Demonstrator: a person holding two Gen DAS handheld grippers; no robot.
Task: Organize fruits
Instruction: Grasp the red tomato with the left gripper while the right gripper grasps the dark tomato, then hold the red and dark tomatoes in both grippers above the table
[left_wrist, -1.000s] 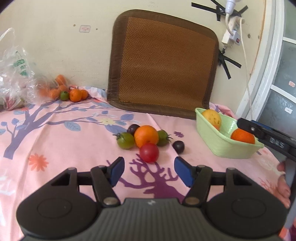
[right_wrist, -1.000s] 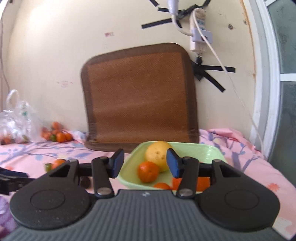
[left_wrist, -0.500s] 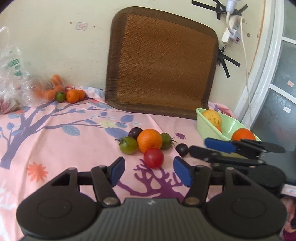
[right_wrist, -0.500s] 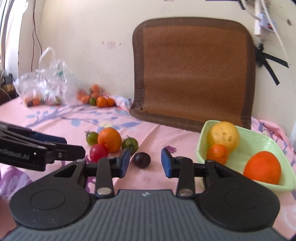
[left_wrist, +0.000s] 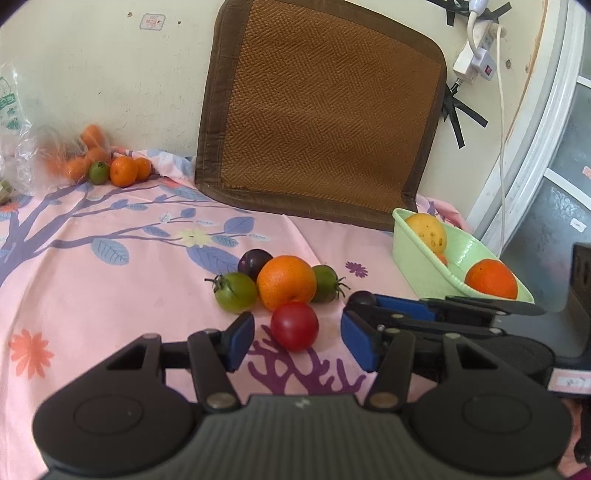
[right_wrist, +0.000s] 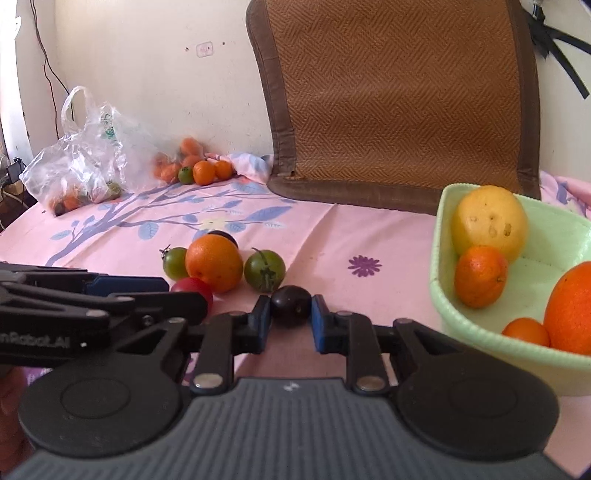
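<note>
The right gripper (right_wrist: 290, 321) has its blue fingers (right_wrist: 261, 325) closed against both sides of a dark plum (right_wrist: 290, 305), which sits on the pink floral cloth (right_wrist: 332, 240) covering the counter. The left gripper (left_wrist: 295, 338) holds its fingers (left_wrist: 240, 338) wide apart, with a red tomato (left_wrist: 294, 325) lying between and just ahead of them, untouched. Directly behind the tomato lies a cluster: a large orange (left_wrist: 286, 282) flanked by two green tomatoes (left_wrist: 236, 291) and backed by a second dark plum (left_wrist: 253, 260). To the right, a pale green basket (right_wrist: 443, 295) contains a yellow fruit (right_wrist: 489, 223), a large orange and smaller oranges (right_wrist: 480, 276). A brown woven mat (left_wrist: 325, 110) leans on the wall; further small oranges (right_wrist: 203, 171) and a plastic bag (right_wrist: 81, 166) lie at the far left.
</note>
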